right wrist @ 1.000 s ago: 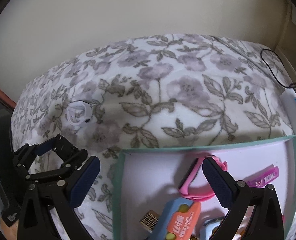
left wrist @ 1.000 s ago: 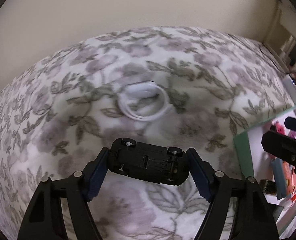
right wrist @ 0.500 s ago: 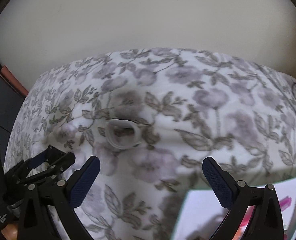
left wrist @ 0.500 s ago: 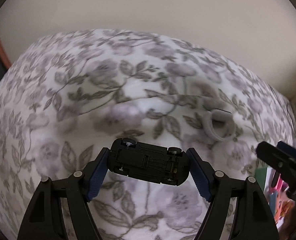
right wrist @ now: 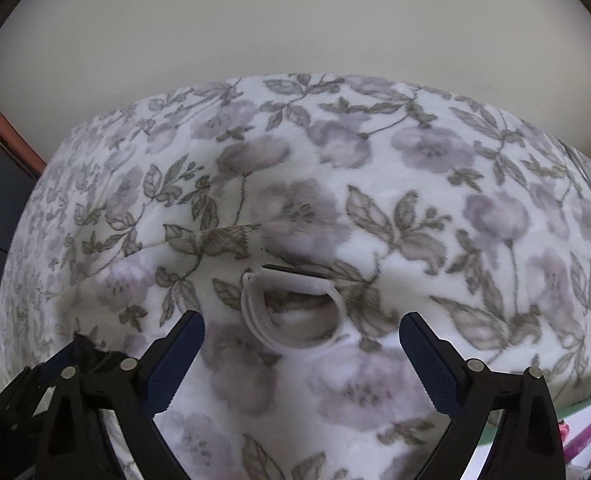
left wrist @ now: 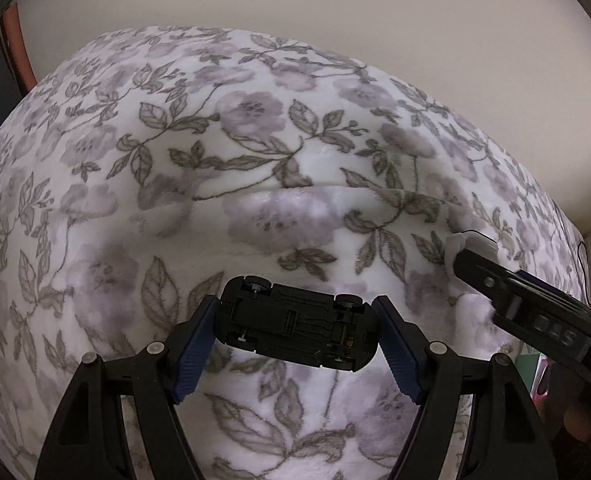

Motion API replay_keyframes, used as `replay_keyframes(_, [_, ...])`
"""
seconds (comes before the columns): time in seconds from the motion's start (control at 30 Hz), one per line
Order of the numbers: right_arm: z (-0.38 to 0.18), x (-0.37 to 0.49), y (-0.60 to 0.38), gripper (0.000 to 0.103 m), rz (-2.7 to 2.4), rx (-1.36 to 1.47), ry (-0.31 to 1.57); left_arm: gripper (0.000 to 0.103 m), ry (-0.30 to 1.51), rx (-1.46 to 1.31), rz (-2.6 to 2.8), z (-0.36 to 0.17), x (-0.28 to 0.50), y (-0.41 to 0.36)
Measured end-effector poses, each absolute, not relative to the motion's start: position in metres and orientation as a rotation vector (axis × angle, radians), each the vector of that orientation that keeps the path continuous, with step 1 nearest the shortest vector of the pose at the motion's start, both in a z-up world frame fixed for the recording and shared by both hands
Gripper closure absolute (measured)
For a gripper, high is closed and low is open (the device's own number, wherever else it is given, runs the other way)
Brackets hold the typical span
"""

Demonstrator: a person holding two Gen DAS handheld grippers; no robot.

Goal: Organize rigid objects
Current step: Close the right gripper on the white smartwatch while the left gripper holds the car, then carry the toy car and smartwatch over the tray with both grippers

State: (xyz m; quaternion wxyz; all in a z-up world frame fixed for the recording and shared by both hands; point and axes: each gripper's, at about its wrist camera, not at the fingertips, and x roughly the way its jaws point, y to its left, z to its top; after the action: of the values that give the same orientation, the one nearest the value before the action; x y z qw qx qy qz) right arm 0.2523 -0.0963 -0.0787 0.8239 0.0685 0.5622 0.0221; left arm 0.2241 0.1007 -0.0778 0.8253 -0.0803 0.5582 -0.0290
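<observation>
My left gripper (left wrist: 297,330) is shut on a black toy car (left wrist: 295,326), held underside up above the floral blanket (left wrist: 255,168). My right gripper (right wrist: 301,334) is open and empty, its blue-padded fingers either side of a white wristband (right wrist: 291,312) that lies on the blanket just ahead of it. In the left wrist view the right gripper (left wrist: 535,312) comes in from the right and hides most of the wristband (left wrist: 455,246).
A green-rimmed tray (right wrist: 575,404) with pink items shows at the lower right of the right wrist view. A beige wall stands behind the bed. The left gripper's frame (right wrist: 27,392) sits at the lower left of the right wrist view.
My right gripper has swung left, away from the tray, and now faces the white wristband up close. My left gripper, still holding the car, has turned left so the tray has left its view.
</observation>
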Motion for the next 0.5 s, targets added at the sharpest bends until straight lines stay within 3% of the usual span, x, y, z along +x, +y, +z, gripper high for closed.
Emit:
replay_keyframes(0.13, [-0.0871, 0.2577, -0.0883, 0.019, 0.042, 0.124, 1.212, 0.025, 1.195, -0.181, -0.061, -0.081, 0.2251, 0.1037])
replay_keyframes(0.27, [-0.0899, 0.2588, -0.0845, 0.042, 0.029, 0.105, 1.217, 0.025, 1.201, -0.185, -0.065, -0.0829, 0.2254, 0.1043])
replay_keyframes(0.5, [-0.0804, 0.2492, -0.0856, 0.043, 0.046, 0.11, 1.209, 0.025, 1.2, -0.181, -0.057, -0.0795, 0.2241, 0.1071])
